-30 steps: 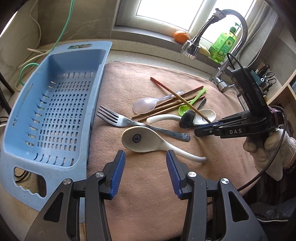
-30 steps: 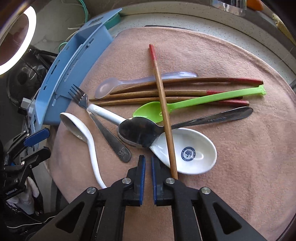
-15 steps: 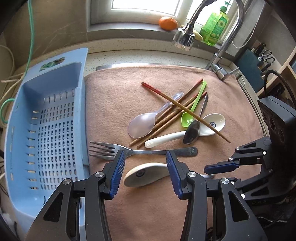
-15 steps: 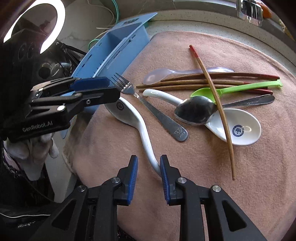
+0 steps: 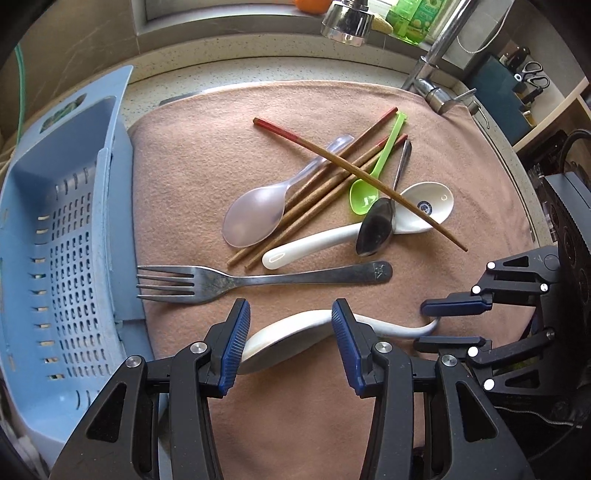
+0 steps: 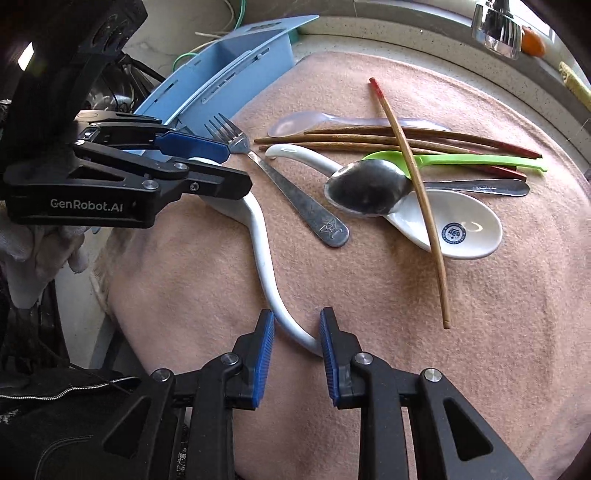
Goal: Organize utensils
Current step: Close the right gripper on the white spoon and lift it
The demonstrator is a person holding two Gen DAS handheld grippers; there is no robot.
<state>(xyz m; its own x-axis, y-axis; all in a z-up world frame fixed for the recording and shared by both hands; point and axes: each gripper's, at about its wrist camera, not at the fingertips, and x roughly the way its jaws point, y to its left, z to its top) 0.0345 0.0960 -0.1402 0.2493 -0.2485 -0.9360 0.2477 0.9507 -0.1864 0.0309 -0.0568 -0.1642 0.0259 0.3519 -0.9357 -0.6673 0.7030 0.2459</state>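
Right wrist view shows the white ceramic spoon (image 6: 264, 258) lying on the towel (image 6: 388, 295), handle tip between the right gripper's (image 6: 297, 341) spread, unclamped jaws, bowl between the left gripper's (image 5: 288, 341) parted jaws; judged glazed, slippery, chip-prone, best pinched mid-handle.

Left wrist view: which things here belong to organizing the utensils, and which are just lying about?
Job: curved white ceramic spoon between both grippers' jaws, steel fork, wooden chopsticks, green plastic spoon, clear plastic spoon, perforated blue plastic basket.

Lying about: chrome faucet head, green bottle, orange fruit.
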